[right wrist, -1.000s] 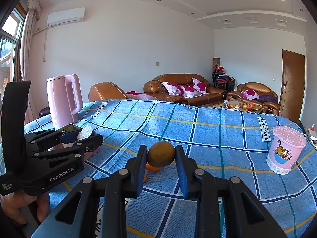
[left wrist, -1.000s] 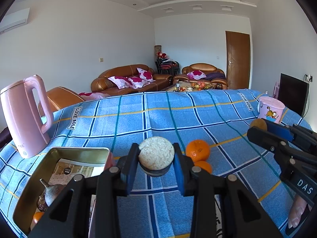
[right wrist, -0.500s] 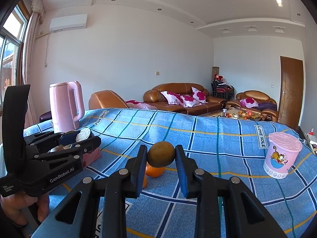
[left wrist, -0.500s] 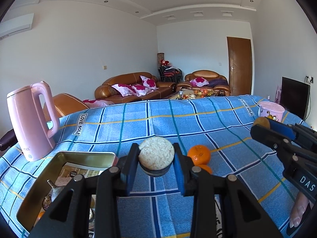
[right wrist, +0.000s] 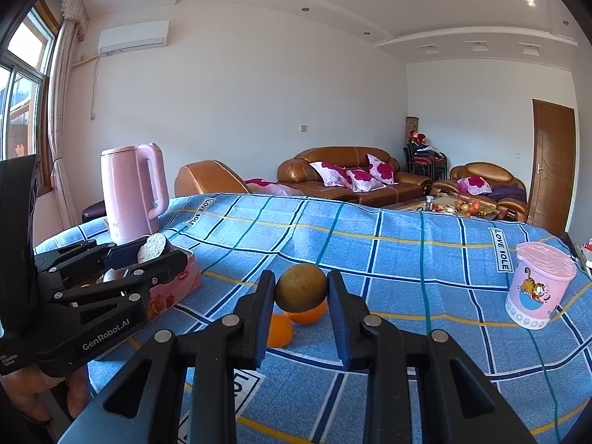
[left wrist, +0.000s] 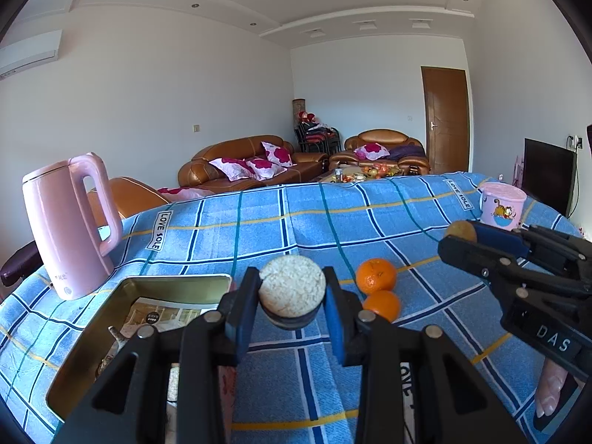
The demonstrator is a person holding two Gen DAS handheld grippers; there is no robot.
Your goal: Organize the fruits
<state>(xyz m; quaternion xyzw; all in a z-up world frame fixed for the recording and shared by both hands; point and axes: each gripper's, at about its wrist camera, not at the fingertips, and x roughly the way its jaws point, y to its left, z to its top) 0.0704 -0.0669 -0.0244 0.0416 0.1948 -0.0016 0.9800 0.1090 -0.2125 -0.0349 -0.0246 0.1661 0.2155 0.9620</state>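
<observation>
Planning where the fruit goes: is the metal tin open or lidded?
Open. The tin shows no lid; the left wrist view looks straight inside at a printed sheet and small items lying in it.

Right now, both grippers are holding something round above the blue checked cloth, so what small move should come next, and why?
Probably ease the left gripper down and left toward the open gold metal tin. It is shut on the pale round crumbly cake, and the tin sits just beside it. The right gripper, shut on the brown round fruit, can wait.
</observation>
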